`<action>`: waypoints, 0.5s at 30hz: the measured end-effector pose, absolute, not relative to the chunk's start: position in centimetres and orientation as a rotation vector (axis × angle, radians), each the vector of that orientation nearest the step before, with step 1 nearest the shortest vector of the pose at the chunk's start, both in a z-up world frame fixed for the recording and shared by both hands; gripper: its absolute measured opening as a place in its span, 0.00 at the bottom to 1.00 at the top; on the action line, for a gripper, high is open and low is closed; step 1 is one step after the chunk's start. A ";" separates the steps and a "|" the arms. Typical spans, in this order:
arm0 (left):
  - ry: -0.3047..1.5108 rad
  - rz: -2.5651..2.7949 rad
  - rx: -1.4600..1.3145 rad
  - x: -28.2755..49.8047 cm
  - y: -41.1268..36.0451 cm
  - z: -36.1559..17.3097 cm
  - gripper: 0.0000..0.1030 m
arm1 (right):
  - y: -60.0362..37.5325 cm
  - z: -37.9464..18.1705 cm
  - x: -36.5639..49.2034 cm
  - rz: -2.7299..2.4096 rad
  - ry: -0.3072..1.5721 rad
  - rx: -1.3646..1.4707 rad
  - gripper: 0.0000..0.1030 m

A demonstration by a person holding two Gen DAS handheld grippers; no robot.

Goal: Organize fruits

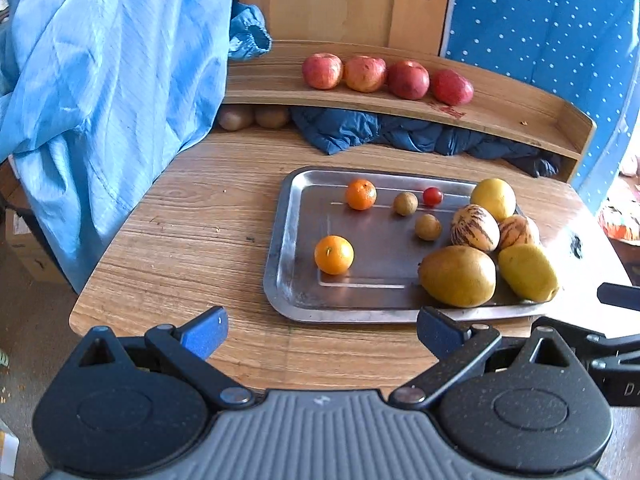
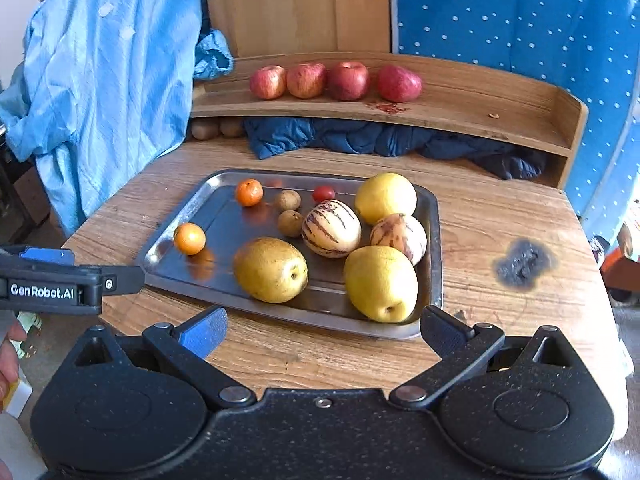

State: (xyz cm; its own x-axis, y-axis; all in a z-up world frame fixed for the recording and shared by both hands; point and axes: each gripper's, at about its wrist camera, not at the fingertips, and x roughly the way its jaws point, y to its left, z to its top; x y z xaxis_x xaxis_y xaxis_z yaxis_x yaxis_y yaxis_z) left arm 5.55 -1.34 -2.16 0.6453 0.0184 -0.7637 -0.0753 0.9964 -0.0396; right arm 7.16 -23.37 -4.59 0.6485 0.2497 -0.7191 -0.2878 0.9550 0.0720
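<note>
A steel tray [image 1: 288, 216] [image 2: 188, 208] on the wooden table holds two small oranges [image 1: 334, 255] [image 2: 189, 238], two brown longans [image 1: 405, 203], a cherry tomato [image 1: 433, 196] [image 2: 323, 193], two striped melons [image 1: 475, 228] [image 2: 331, 228] and three yellow pears [image 1: 458, 275] [image 2: 270, 270]. Several red apples [image 1: 386, 75] [image 2: 332, 80] line the raised shelf. My left gripper [image 1: 322, 332] hovers open before the tray's near edge. My right gripper [image 2: 322, 330] is open too, just short of the tray's near right corner. Neither holds anything.
A light blue garment [image 1: 100, 100] hangs at the left over the table edge. Dark blue cloth [image 1: 400, 132] and two kiwis [image 1: 252, 118] lie under the shelf [image 1: 520, 112]. A burn mark [image 2: 522, 262] stains the table at right. A hand [image 2: 8, 356] shows at lower left.
</note>
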 end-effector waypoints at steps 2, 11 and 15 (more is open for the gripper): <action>0.864 0.041 -0.055 5.4 -1.1 -2.2 0.99 | -23.1 -4.6 7.0 0.290 0.813 -0.041 0.99; 0.861 0.033 -0.055 5.1 0.1 -2.4 0.99 | -21.7 -4.7 6.4 0.272 0.824 -0.042 0.99; 0.868 0.034 -0.064 5.0 0.4 -2.6 0.99 | -21.3 -4.8 6.2 0.267 0.829 -0.049 0.99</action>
State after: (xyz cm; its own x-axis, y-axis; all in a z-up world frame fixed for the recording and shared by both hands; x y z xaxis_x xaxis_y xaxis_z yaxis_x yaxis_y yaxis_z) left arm 5.03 0.37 -2.59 0.6457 0.0038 -0.7636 -0.0561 0.9975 -0.0424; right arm 6.25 -21.34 -4.77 0.6441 0.2156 -0.7339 -0.2540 0.9653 0.0606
